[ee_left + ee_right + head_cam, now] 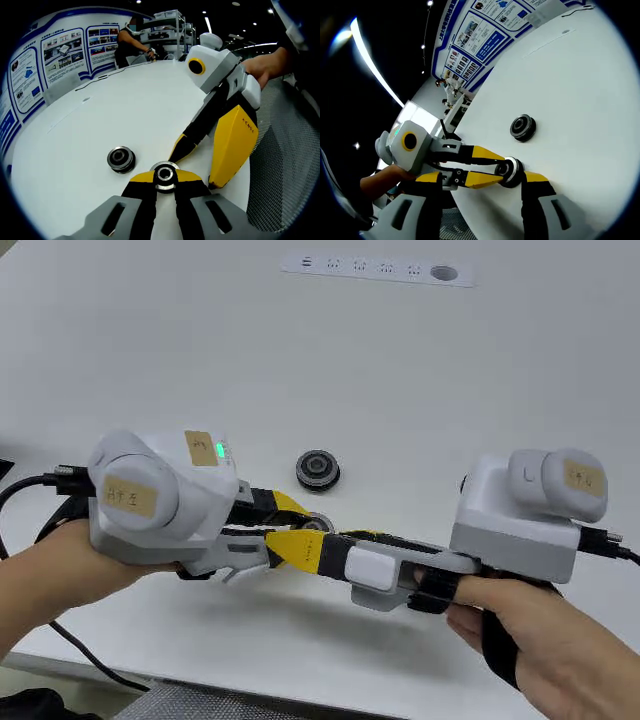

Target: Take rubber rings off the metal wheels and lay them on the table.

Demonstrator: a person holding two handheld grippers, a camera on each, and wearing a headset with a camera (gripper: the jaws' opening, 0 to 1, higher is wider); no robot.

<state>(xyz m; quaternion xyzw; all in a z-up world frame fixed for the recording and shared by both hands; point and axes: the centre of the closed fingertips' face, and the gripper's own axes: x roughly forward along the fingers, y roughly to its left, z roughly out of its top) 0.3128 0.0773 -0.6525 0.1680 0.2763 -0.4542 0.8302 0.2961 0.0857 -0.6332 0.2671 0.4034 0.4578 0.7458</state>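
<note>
Left gripper (165, 183) clenches one wheel (165, 175) of two, right gripper (201, 166) gapes beside it; second wheel (121, 159) lies on table (100, 107).

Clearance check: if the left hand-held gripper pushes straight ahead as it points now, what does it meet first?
Probably the right hand-held gripper, whose jaw tip sits just past the wheel that the left hand-held gripper holds. The other wheel sits off that line.

Left tool (165, 175) and right tool (197, 167) have white-grey housings, yellow-black jaws, tan tape labels (130, 497), black cables (30, 485).
</note>
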